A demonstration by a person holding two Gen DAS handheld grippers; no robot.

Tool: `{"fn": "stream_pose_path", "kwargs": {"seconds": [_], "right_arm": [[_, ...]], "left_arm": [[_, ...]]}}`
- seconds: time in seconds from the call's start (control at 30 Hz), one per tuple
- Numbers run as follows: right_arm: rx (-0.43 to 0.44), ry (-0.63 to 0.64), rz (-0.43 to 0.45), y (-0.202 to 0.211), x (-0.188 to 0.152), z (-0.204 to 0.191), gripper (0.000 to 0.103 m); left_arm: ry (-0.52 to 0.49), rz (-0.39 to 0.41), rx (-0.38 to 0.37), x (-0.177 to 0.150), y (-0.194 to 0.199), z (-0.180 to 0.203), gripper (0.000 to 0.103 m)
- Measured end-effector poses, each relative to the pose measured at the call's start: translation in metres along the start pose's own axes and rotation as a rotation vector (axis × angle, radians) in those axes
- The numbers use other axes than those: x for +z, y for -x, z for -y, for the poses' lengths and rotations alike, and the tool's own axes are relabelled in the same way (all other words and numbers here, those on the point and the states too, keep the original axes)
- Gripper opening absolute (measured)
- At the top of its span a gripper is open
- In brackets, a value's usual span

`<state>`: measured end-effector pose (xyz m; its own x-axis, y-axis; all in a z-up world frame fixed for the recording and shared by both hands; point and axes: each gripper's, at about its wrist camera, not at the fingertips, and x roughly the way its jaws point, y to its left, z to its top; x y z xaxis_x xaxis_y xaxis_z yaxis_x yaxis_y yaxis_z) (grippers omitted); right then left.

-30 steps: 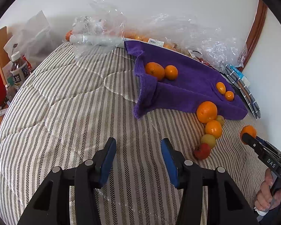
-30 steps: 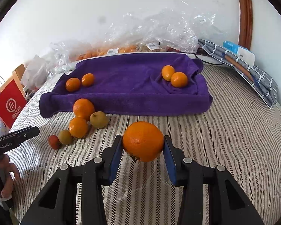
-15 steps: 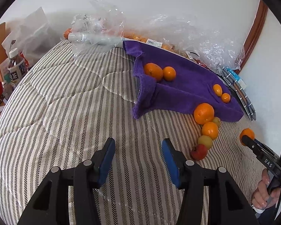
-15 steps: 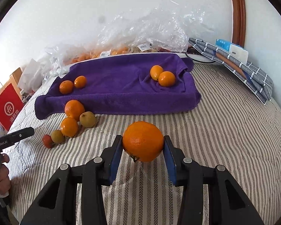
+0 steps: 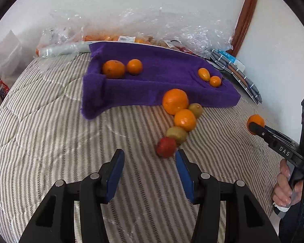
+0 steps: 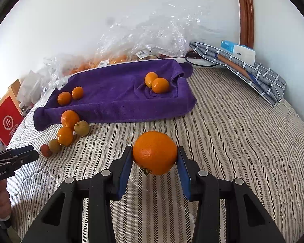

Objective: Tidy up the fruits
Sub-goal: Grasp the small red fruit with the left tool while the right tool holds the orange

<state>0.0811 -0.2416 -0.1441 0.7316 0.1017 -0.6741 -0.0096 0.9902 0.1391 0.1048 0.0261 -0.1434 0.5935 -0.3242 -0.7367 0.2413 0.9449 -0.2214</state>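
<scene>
The right hand-held gripper (image 6: 155, 158) pinches a large orange (image 6: 155, 152) between its blue pads, holding it clear above the striped bed (image 6: 233, 141). The left hand-held gripper (image 5: 150, 166) stands spread with nothing between its pads; the red fruit (image 5: 166, 146) lies on the bed just beyond its right fingertip, at about 1 o'clock from it.

From that red fruit a short row of loose fruit runs away toward 1 o'clock: a greenish fruit (image 5: 176, 134) touching it, then a medium orange (image 5: 184, 119), a second greenish fruit (image 5: 195, 110) beside that, and a bigger orange (image 5: 175, 101) resting against the front edge of the purple towel (image 5: 162, 81).

On the towel sit two pairs of small oranges, well apart. In the left wrist view one pair (image 5: 121, 68) lies at the towel's 10 o'clock corner and the smaller pair (image 5: 208, 77) at its 3 o'clock end.

Beyond the towel, against the white wall, lie crumpled clear plastic bags (image 6: 148, 36) with more orange fruit inside. At 2 o'clock in the right wrist view a folded checked cloth (image 6: 243, 68) carries a small box (image 6: 237, 50). At 9 o'clock stands a red paper bag (image 6: 6, 121).
</scene>
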Motion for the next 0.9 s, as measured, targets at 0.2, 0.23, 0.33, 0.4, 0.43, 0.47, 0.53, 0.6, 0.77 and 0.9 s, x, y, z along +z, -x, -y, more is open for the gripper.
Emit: {"fn": "stream_pose_path", "kwargs": {"seconds": [0.2, 0.23, 0.33, 0.4, 0.43, 0.47, 0.53, 0.6, 0.77, 0.9], "right_arm": [[0.032, -0.038, -0.011, -0.001, -0.002, 0.009, 0.043], [0.024, -0.030, -0.014, -0.002, -0.003, 0.007, 0.043], [0.010, 0.017, -0.011, -0.001, -0.005, -0.001, 0.043], [0.022, 0.051, -0.014, -0.001, -0.006, -0.007, 0.043], [0.030, 0.064, -0.019, -0.002, -0.006, -0.009, 0.043], [0.037, 0.075, -0.024, -0.003, -0.006, -0.011, 0.043], [0.045, 0.086, -0.026, -0.003, -0.006, -0.013, 0.043], [0.041, 0.089, -0.016, -0.001, -0.007, -0.014, 0.043], [0.041, 0.097, -0.007, 0.001, -0.008, -0.015, 0.043], [0.051, 0.106, -0.019, -0.001, -0.008, -0.017, 0.043]], "left_arm": [[0.008, -0.011, 0.024, 0.006, -0.017, 0.011, 0.039], [0.004, -0.008, 0.026, 0.007, -0.018, 0.012, 0.035], [-0.019, -0.018, 0.016, 0.008, -0.021, 0.016, 0.027], [-0.034, -0.018, 0.020, 0.007, -0.022, 0.018, 0.022], [-0.031, -0.015, 0.011, 0.007, -0.022, 0.018, 0.022], [-0.021, -0.013, -0.005, 0.007, -0.021, 0.016, 0.022], [0.014, -0.002, -0.027, 0.007, -0.018, 0.009, 0.022], [0.052, 0.022, -0.042, 0.007, -0.014, 0.002, 0.022], [0.104, 0.073, -0.004, 0.006, -0.005, -0.008, 0.022], [0.140, 0.107, 0.010, 0.007, -0.001, -0.015, 0.022]]}}
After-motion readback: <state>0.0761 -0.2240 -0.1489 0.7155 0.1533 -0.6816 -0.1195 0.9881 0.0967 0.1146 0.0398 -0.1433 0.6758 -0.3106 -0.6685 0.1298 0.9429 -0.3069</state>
